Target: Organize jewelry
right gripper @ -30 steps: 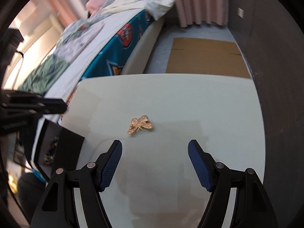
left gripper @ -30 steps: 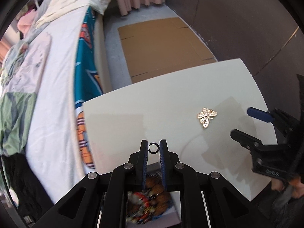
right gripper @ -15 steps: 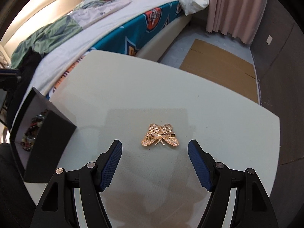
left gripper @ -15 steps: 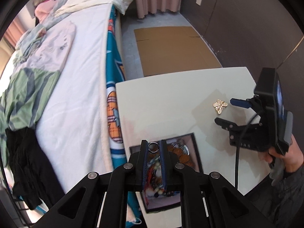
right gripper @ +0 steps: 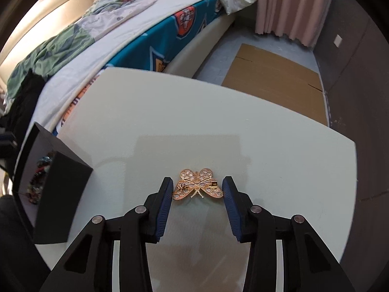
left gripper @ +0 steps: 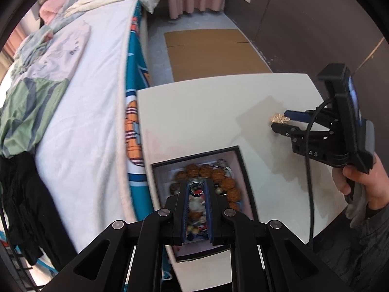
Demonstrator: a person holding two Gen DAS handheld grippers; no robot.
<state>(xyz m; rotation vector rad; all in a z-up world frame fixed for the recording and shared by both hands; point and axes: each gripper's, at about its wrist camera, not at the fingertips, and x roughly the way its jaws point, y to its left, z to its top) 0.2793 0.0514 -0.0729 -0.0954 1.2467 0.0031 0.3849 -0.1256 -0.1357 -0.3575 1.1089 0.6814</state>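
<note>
My left gripper (left gripper: 196,189) is shut on a small metal ring (left gripper: 195,187) and holds it above the open black jewelry box (left gripper: 244,163), which holds a brown bead bracelet (left gripper: 214,174) and other pieces. A gold butterfly brooch (right gripper: 197,187) lies back side up on the white table (right gripper: 267,150). My right gripper (right gripper: 198,189) is open, with its blue pads on either side of the brooch, close to its wings. The left wrist view shows the right gripper (left gripper: 282,123) at the brooch (left gripper: 280,118). The box (right gripper: 52,189) stands left in the right wrist view.
A bed (left gripper: 80,92) with white sheets, clothes and a teal patterned cover runs along the table's left edge. Flat cardboard (left gripper: 214,53) lies on the floor beyond the table. A dark wall (left gripper: 304,24) is at the right. A hand (left gripper: 362,182) holds the right gripper.
My left gripper has pulled back with the ring and now hangs over the box. My right gripper has moved forward and narrowed until its pads flank the brooch.
</note>
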